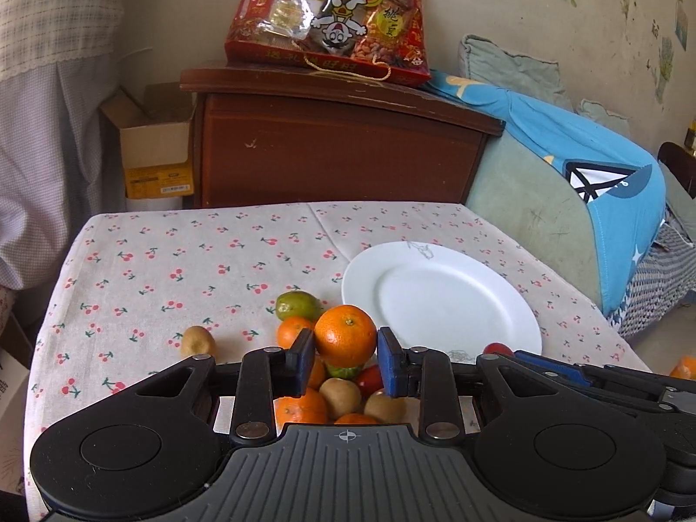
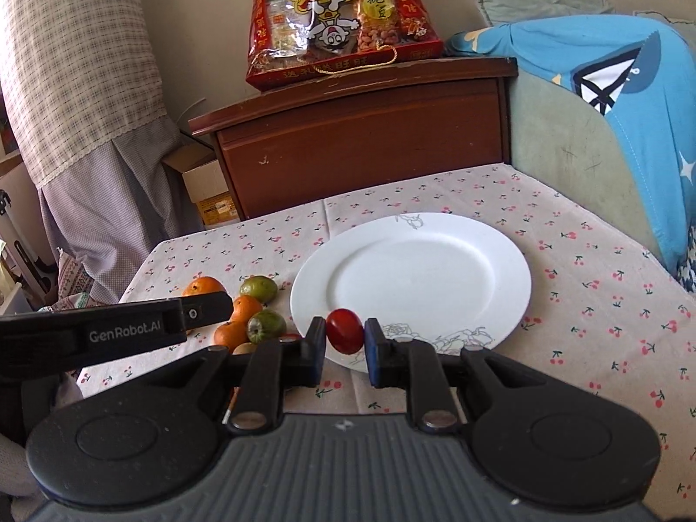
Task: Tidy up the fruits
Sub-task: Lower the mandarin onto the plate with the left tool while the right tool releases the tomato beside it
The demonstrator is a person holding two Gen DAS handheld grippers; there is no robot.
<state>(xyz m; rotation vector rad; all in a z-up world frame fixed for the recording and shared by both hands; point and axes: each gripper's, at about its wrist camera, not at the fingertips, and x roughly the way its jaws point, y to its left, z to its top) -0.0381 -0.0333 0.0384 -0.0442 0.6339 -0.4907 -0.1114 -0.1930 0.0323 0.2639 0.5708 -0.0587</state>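
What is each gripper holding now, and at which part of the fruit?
The left gripper holds an orange, pads on its two opposite sides. The right gripper holds a small red fruit the same way, above the plate's near rim.

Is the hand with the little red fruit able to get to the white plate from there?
Probably yes. The right gripper, shut on the little red fruit, is already at the near rim of the white plate. The plate has nothing on it, and nothing stands between them.
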